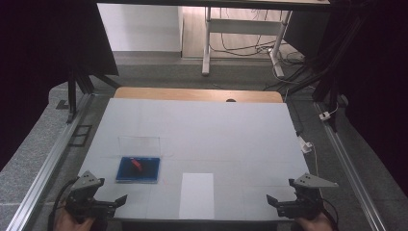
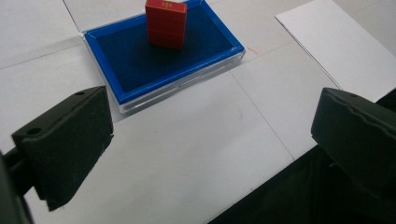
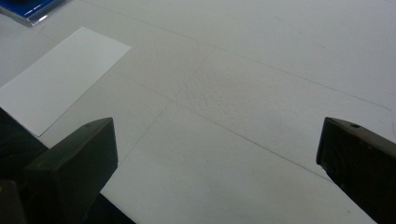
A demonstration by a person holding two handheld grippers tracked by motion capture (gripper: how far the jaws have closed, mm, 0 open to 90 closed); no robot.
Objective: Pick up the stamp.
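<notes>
While both grippers sit at the near edge of the table, nothing is held.
Left gripper: near-left corner, jaws spread wide with nothing between them; holding hand mostly cut off by the bottom edge of the high view.
Right gripper: near-right corner, jaws likewise released and apart, over bare tabletop.
Blue tray: clear-rimmed, on the table just ahead of the left gripper; far corner cropped in the left gripper view.
Red block: standing inside the tray, top cut off in the left gripper view; a small red smear in the high view.
Clear lid: upright behind the tray, faint, edges hard to trace.
White sheet: flat, between the grippers, well apart from the tray.
</notes>
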